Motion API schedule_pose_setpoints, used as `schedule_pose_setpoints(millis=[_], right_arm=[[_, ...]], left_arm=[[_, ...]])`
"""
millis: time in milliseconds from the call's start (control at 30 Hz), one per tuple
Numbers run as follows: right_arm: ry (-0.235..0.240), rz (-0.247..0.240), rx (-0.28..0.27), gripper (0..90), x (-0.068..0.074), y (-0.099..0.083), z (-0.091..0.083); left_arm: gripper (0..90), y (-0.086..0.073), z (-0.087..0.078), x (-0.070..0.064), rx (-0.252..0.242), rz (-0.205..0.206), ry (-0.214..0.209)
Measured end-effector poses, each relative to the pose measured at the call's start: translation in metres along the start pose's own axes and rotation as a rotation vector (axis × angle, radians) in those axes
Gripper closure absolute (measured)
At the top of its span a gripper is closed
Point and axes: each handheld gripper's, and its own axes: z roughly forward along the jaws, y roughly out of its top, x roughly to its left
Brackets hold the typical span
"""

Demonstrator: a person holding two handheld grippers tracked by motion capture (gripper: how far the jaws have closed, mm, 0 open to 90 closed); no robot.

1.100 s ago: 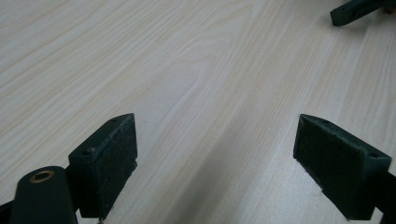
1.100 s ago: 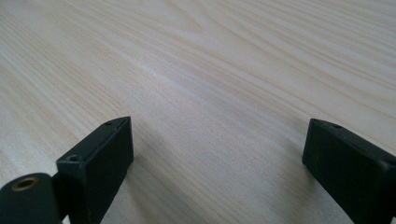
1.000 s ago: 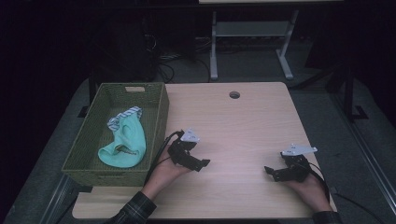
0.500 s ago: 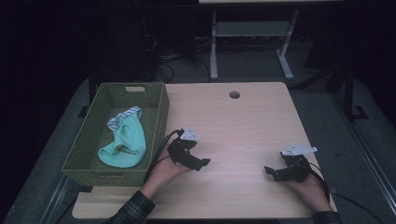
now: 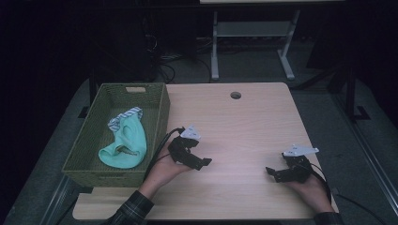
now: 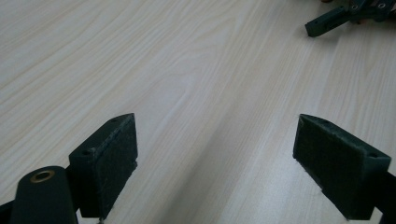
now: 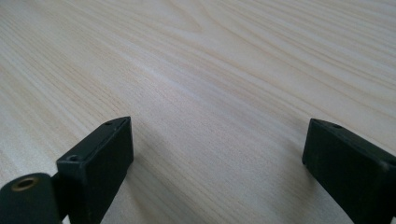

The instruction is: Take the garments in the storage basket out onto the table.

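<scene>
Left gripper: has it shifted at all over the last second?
Yes, slightly. The left gripper has edged toward the person's side of the table, a bit farther down along the basket's right wall; its jaws are open over bare wood.

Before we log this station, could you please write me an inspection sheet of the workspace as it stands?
Surface: light wood table, bare between the tools, round grommet hole near its far edge.
Job's things: mint green garment with a striped band, lying crumpled in the green woven basket at the table's left edge.
Clutter: nothing seen.
Grippers: left tool open, empty, low over the table beside the basket; right tool open, empty, near the front right.
Cables: one black cable trails from the left tool; more lie on the floor behind.
Surroundings: dark room, grey metal stand beyond the table.
</scene>
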Motion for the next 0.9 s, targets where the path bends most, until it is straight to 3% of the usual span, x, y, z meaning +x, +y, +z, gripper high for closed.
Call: schedule_pose_setpoints(millis=[267,567,900], right_arm=[[0.0,0.003,0.001,8.3,0.0,0.0,0.0],[-0.001,0.004,0.001,8.4,0.0,0.0,0.0],[0.001,0.004,0.002,8.3,0.0,0.0,0.0]], left_arm=[[13.4,0.004,-0.004,0.0,0.004,0.022,-0.009],[13.5,0.01,-0.013,0.002,-0.024,0.013,-0.022],[13.8,0.016,-0.022,0.005,-0.043,0.025,-0.068]])
